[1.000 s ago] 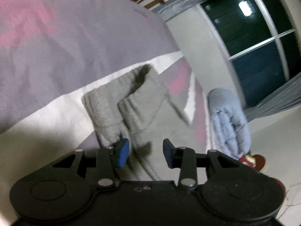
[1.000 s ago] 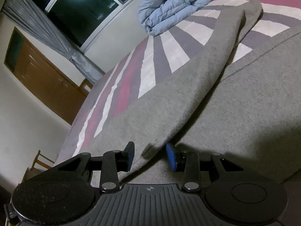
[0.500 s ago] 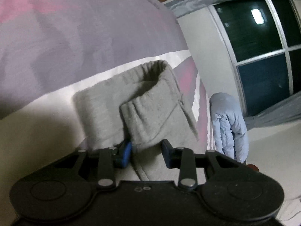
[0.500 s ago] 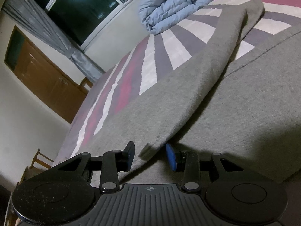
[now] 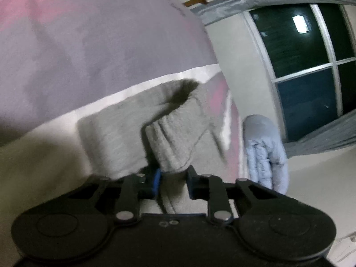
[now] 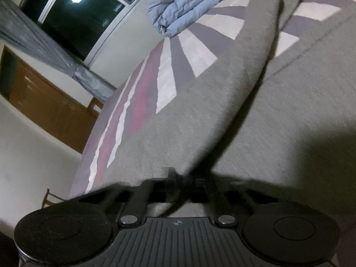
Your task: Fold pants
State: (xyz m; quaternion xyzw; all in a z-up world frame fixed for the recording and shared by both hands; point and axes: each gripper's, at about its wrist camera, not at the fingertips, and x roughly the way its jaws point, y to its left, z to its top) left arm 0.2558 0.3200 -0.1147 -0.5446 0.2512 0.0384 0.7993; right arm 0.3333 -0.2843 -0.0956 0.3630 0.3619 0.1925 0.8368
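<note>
Grey sweatpants lie on a striped bedspread. In the left wrist view their ribbed cuff (image 5: 171,138) stands folded up right in front of my left gripper (image 5: 173,180), whose jaws are apart with the cuff's edge between them. In the right wrist view a raised fold of the grey pants (image 6: 200,102) runs from my right gripper (image 6: 178,178) toward the far right. The jaws there look closed on the fabric edge, blurred by motion.
The bedspread (image 6: 191,51) has pink, white and mauve stripes. A folded light-blue duvet (image 6: 187,6) lies at the bed's far end, also in the left wrist view (image 5: 264,151). A dark window (image 5: 307,71), grey curtains and a wooden cabinet (image 6: 44,102) line the wall.
My left gripper has moved closer to the cuff, which now reaches between its jaws. My right gripper's jaws have closed on the pants' edge and lifted it slightly.
</note>
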